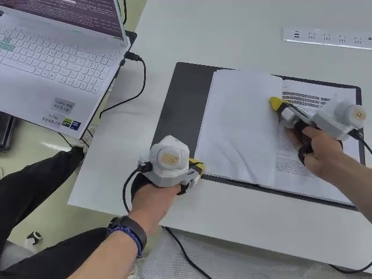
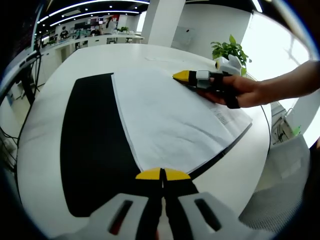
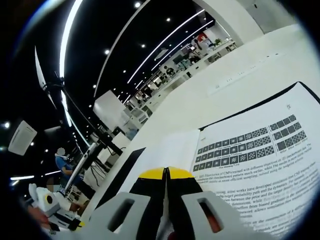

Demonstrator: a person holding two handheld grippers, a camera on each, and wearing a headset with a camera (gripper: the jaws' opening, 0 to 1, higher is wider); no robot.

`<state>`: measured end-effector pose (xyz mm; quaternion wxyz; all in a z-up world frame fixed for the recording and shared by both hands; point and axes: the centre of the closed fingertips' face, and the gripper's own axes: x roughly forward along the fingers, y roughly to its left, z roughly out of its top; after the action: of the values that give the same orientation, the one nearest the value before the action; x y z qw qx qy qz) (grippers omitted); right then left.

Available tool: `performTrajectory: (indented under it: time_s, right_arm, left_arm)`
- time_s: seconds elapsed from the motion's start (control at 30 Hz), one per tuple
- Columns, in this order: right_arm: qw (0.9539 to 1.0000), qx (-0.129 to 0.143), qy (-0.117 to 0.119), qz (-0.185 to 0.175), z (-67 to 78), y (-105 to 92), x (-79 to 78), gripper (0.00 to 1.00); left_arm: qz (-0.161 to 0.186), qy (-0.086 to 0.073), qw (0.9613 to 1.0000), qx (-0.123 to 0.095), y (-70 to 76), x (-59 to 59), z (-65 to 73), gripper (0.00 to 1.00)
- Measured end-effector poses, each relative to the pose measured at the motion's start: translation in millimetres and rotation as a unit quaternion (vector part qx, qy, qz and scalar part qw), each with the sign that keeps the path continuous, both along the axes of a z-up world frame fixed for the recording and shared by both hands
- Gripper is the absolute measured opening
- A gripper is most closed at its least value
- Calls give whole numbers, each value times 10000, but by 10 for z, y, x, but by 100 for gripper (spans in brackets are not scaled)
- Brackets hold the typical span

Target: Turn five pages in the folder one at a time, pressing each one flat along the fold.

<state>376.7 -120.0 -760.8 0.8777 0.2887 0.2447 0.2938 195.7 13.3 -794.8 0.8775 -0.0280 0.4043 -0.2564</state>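
folder (image 1: 186,99): lying open on the white worktop (image 1: 232,35) right in front of the person, black cover showing on the left

turned page (image 1: 238,122): blank side up, left of the fold (image 1: 273,151). It's not dead flat, there are faint ripples across it

printed page (image 1: 290,168): right of the fold, partly under the person's hand

right claw (image 1: 274,104): yellow tips pressed together with nothing between them, sitting on the fold near its far end

left claw (image 1: 196,168): tips also pressed together, parked at the near edge of the folder by the blank sheet's bottom edge. Not pinching anything that I can see

risk, crease: that tip is narrow, so dragging it down the fold with a hard push could wrinkle or scuff the paper

risk, spring-back: my guess is the rippled sheet lifts again if only the far end gets pressed

risk, slide: smooth worktop, so a sideways shove could skate the whole folder if the left claw isn't pinning it

risk, next turn: thin sheets, easy to grab two at once

around it: laptop (image 1: 52,52) and its cable (image 1: 136,81) off to the left, power strip (image 1: 325,38) at the back, all well apart from the work
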Motion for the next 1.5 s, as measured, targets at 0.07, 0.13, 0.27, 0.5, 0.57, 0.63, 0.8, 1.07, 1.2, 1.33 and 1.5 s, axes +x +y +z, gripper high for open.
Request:
performTrajectory:
  time_s: [0.07, 0.13, 0.27, 0.5, 0.57, 0.63, 0.8, 1.07, 1.2, 1.33, 1.5]
  right_arm:
    - [10000, -20, -35, 27, 10, 3, -59, 0]
    - [10000, -21, -52, 55, 16, 3, -130, 0]
    - [9998, 106, -61, 129, 17, 0, -295, 0]
    - [9996, 226, -32, 184, 36, -9, -544, 0]
    - [9995, 243, -15, 222, 36, -7, -615, 0]
    - [9994, 224, -13, 280, 31, 3, -673, 0]
    - [9990, 246, 19, 381, 25, 15, -834, 0]
    - [9987, 243, 61, 452, 26, 16, -1046, 0]
    - [9983, 223, 86, 527, 22, 27, -1152, 0]
    - [9981, 226, 102, 558, 17, 18, -1232, 0]
    - [9979, 208, 113, 604, 16, 19, -1334, 0]
  left_arm:
    - [0, -12, 10000, 3, 0, 2, -2, 0]
    - [-1, -17, 10000, 8, -1, -1, 4, 0]
    - [-7, -34, 10000, 23, -5, -9, 16, 0]
    - [44, -66, 10000, -24, -5, -12, 25, 0]
    - [62, -86, 9999, -26, -3, -12, 28, 0]
    - [63, -96, 9999, -14, -5, -12, 29, 0]
    - [3, -138, 9999, -18, -5, -13, 35, 0]
    - [-38, -162, 9998, -87, -6, -24, 41, 0]
    - [-6, -169, 9998, -117, -5, -24, 46, 0]
    - [-6, -175, 9998, -125, -3, -23, 47, 0]
    - [27, -197, 9997, -165, 0, -24, 49, 0]
